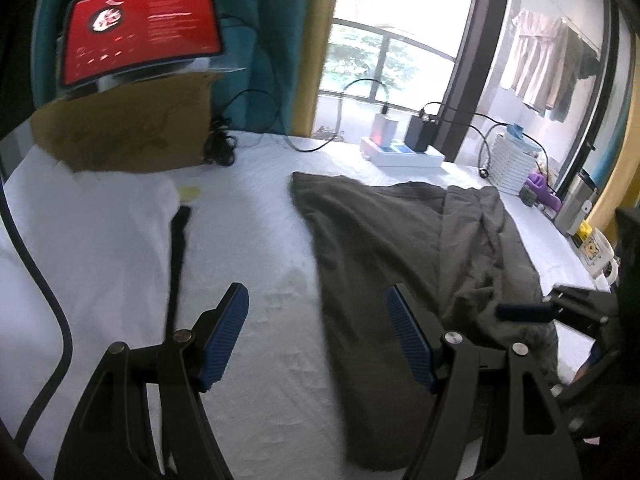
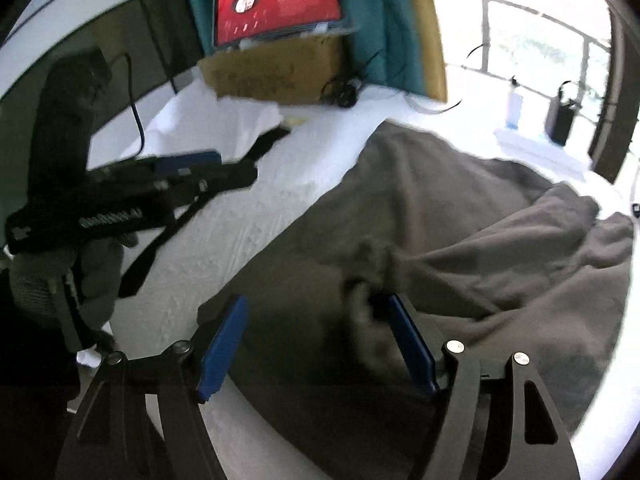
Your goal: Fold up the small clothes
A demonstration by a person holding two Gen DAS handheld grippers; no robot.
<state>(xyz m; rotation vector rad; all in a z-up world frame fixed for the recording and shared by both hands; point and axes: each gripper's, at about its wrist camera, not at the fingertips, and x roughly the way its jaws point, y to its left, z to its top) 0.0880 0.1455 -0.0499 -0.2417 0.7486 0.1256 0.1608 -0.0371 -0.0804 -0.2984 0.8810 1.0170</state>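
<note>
A dark grey garment [image 1: 404, 264] lies partly folded on a white sheet [image 1: 256, 280], its far end bunched. The risk: that bunched fold may slide open, since neither claw grips it. The right gripper [image 2: 316, 344] hangs spread over the garment's near edge, cloth between its jaws but unpinched. The left gripper [image 1: 318, 340] is spread just left of the garment, empty. Beyond the garment stand a cardboard box [image 1: 128, 132] and a bright window [image 1: 400, 40].

Blurred garment fold [image 2: 368, 280] (perhaps touching the right pad) stays unclear.
</note>
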